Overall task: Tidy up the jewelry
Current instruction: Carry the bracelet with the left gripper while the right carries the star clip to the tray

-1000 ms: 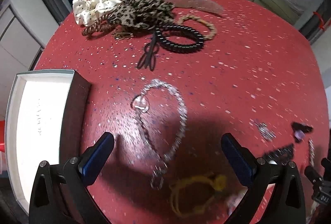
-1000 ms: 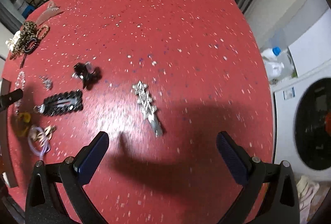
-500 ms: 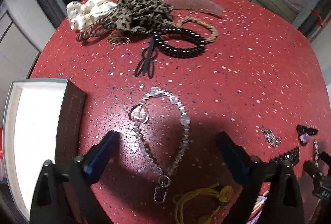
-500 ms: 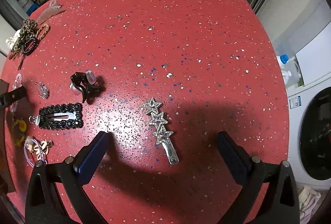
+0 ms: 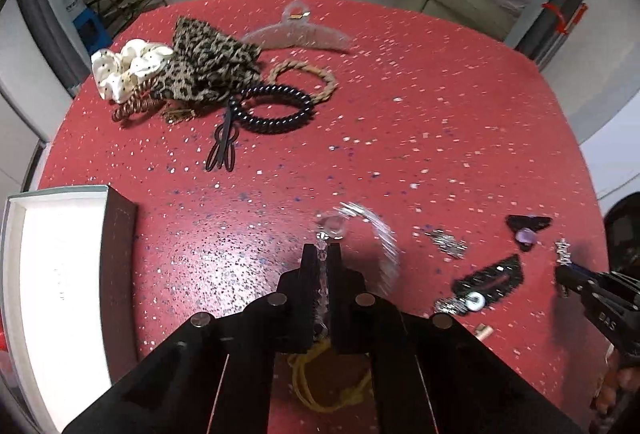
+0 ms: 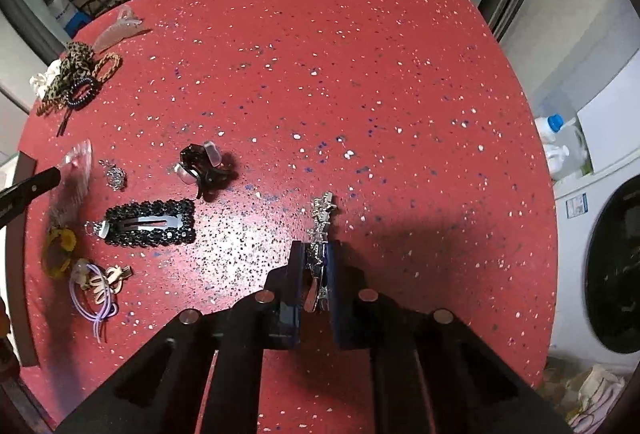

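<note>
My left gripper (image 5: 322,254) is shut on a silver chain (image 5: 384,234); one strand runs up between the pads and the rest swings, blurred, just above the red table (image 5: 400,113). In the right wrist view the left gripper's tip (image 6: 52,175) shows at the left edge with the blurred chain (image 6: 74,189) hanging from it. My right gripper (image 6: 316,250) is shut on a silver star hair clip (image 6: 323,211), whose star end sticks out past the fingertips. An open white-lined box (image 5: 60,274) stands at the table's left edge.
A pile of scrunchies and hair ties (image 5: 200,73) with a clear claw clip (image 5: 296,31) lies at the far left. A black rhinestone clip (image 6: 152,224), a black claw clip (image 6: 204,169), a small silver brooch (image 6: 114,173), a purple tie (image 6: 96,290) and a yellow cord (image 5: 320,382) lie nearby. A washing machine (image 6: 600,254) stands at the right.
Both grippers went from wide open to shut. The left took hold of the silver chain and lifted it off the table; the right closed on the star clip.
</note>
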The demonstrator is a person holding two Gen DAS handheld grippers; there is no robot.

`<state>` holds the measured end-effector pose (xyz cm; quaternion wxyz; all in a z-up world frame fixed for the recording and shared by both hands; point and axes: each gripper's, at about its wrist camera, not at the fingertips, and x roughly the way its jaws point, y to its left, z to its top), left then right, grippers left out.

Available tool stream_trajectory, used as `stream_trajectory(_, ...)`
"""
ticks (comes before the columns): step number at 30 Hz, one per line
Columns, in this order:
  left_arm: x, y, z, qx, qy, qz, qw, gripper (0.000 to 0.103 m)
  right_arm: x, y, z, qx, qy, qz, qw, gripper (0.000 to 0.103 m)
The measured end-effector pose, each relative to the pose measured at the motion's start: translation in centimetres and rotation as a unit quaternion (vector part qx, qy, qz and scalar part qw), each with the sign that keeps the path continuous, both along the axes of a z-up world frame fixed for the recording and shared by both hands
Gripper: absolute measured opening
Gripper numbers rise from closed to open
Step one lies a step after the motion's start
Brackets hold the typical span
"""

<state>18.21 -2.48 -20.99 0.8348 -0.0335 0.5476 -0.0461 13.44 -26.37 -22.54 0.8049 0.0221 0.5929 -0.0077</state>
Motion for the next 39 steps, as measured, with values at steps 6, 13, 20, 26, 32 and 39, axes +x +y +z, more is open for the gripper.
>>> stream_trajectory(6, -1.5, 0.8, 1.4, -0.021, -0.006, -0.009, 0.9997, 0.006, -1.0, -0.7, 1.3, 0.026, -0.003, -0.011, 1.000, 0.010)
stream_trajectory(13, -3.9, 1.5, 3.7, -0.044, -0.016, -0.015, 0.9988, 0.006, -3.7, -0.3, 2.8, 0.055, 0.001, -0.017, 0.998, 0.010)
stream_trajectory(20, -6.1, 3.2, 7.1, -0.071, -0.038, -0.003, 0.9968, 0.006, -6.4, 1.0, 4.5, 0.076, 0.004, -0.016, 0.997, 0.010)
stream_trajectory(26, -8.2, 5.7, 9.5, -0.079, -0.054, 0.013, 0.9953, 0.006, -6.8, 3.5, 6.5, 0.088, -0.006, 0.004, 0.996, 0.010)
stream_trajectory(32, -10.7, 9.7, 10.9, -0.074, -0.067, 0.049, 0.9938, 0.006, -6.5, 7.8, 8.4, 0.103, -0.019, 0.040, 0.994, 0.010)
stream_trajectory(39, -14.0, 15.8, 11.3, -0.056, -0.070, 0.105, 0.9904, 0.006, -6.0, 14.9, 9.7, 0.124, -0.026, 0.102, 0.987, 0.010)
